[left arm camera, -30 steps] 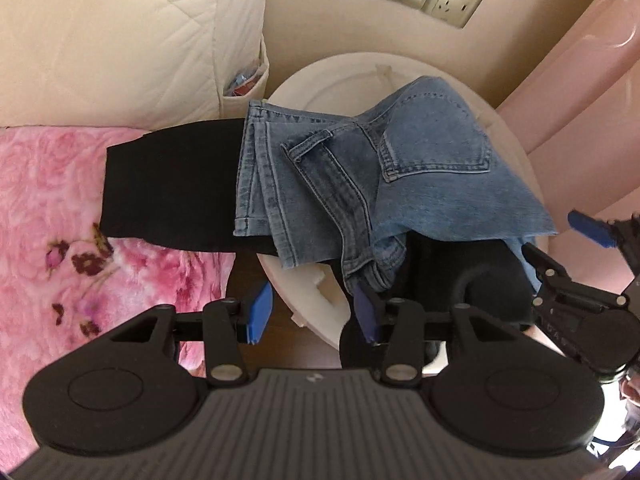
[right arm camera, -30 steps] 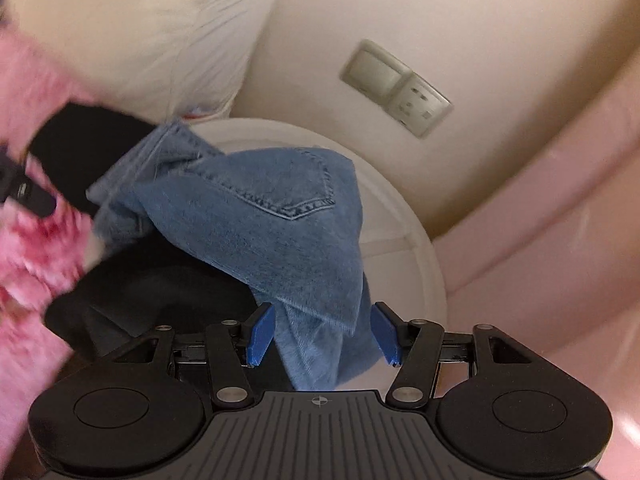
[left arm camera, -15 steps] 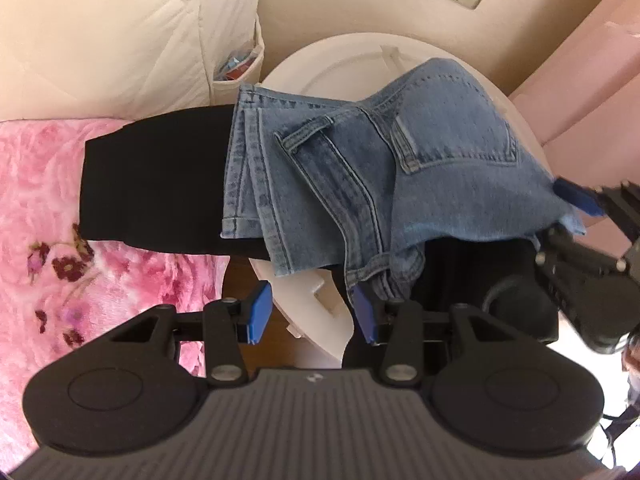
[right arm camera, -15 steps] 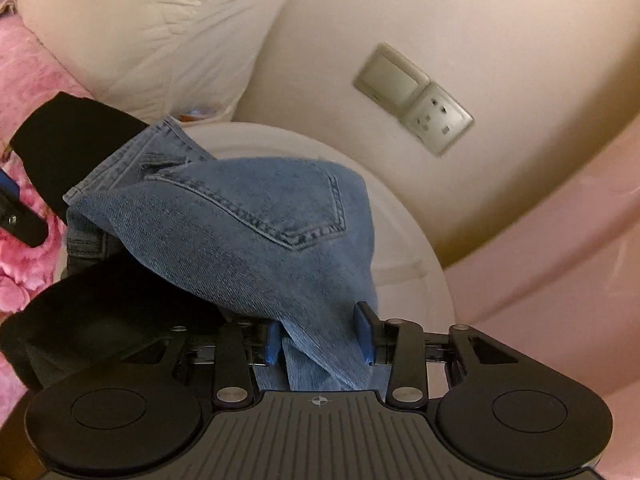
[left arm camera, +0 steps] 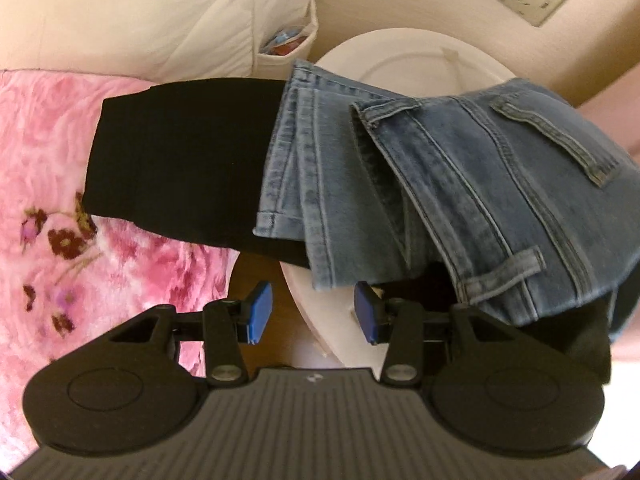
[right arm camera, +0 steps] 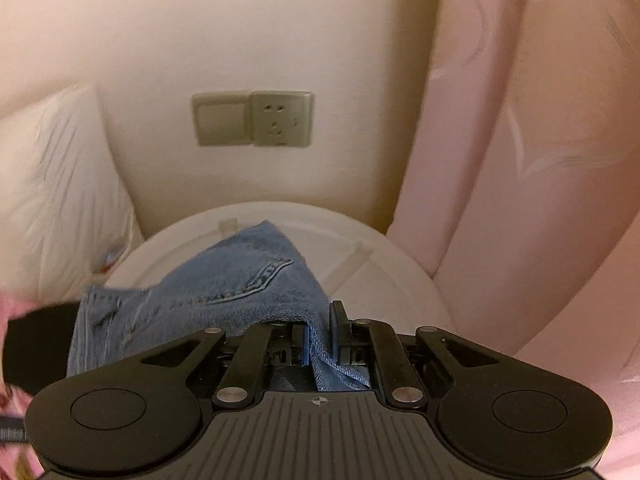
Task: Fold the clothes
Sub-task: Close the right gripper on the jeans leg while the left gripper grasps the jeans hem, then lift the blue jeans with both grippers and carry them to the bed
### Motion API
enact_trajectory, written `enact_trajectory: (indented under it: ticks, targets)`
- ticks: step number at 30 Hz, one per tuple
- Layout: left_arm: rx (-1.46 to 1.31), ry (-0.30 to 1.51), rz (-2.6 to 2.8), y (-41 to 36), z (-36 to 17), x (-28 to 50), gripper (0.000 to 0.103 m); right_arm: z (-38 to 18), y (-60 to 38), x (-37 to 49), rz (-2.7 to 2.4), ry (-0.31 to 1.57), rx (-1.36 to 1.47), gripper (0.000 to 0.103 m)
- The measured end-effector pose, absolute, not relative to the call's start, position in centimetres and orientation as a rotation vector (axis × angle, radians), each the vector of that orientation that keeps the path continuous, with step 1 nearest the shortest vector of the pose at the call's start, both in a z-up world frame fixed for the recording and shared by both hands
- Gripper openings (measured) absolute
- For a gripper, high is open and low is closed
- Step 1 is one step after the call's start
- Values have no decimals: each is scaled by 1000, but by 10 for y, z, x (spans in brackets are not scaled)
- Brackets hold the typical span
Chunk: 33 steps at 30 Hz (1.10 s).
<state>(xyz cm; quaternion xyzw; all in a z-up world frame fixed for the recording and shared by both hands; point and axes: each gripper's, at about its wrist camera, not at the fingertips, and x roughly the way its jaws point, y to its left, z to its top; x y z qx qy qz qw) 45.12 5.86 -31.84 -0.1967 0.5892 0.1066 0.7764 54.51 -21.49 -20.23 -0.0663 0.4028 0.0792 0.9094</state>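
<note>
Table: round, white (left arm camera: 404,52), beside wall
Socket plate: grey-green (right arm camera: 253,119), on wall
Blanket: pink floral (left arm camera: 44,184)
Pillow: quilted cream (left arm camera: 140,12)
Curtain: pink (right arm camera: 532,140)

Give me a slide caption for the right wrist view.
Right gripper clamps the jeans over the round white table.

Jeans (left arm camera: 460,184) on round table (left arm camera: 404,52), overlapping black garment (left arm camera: 180,160).

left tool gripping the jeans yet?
No. The left tool is open, its blue pads apart, just short of the jeans hem.
</note>
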Motion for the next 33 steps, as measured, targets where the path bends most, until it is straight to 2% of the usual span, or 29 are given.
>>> enact_trajectory:
  ticks: [7, 10, 12, 13, 14, 15, 16, 22, 25, 27, 31, 33]
  targets:
    - [-475, 1252, 243, 74, -356, 474, 41, -215, -220, 547, 160, 853, -145, 9]
    - [-501, 1259, 245, 75, -367, 480, 47, -224, -216, 551, 159, 865, -153, 9]
    - [-513, 1254, 252, 75, -371, 482, 46, -228, -212, 552, 158, 876, -165, 9]
    - [-504, 1250, 246, 75, -370, 481, 41, -229, -210, 552, 161, 878, -169, 9]
    - [-498, 1244, 239, 75, -368, 480, 32, -228, -209, 551, 166, 875, -175, 9]
    - [-504, 1229, 228, 76, -362, 478, 25, -227, -207, 551, 171, 873, -181, 9]
    - [-509, 1214, 217, 77, -356, 477, 13, -225, -206, 551, 175, 866, -188, 9]
    - [-546, 1119, 154, 83, -321, 470, 6, -193, -205, 551, 191, 783, -139, 7]
    - [-535, 1026, 129, 84, -284, 468, 4, -163, -202, 552, 222, 697, -91, 1]
    - [-516, 950, 114, 87, -254, 464, 0, -136, -196, 551, 234, 609, -76, 2]
    - [-464, 707, 126, 107, -181, 456, 0, -91, -192, 554, 261, 494, -5, 1]
    - [-447, 650, 115, 120, -153, 455, 0, -70, -189, 550, 282, 445, 16, 2]
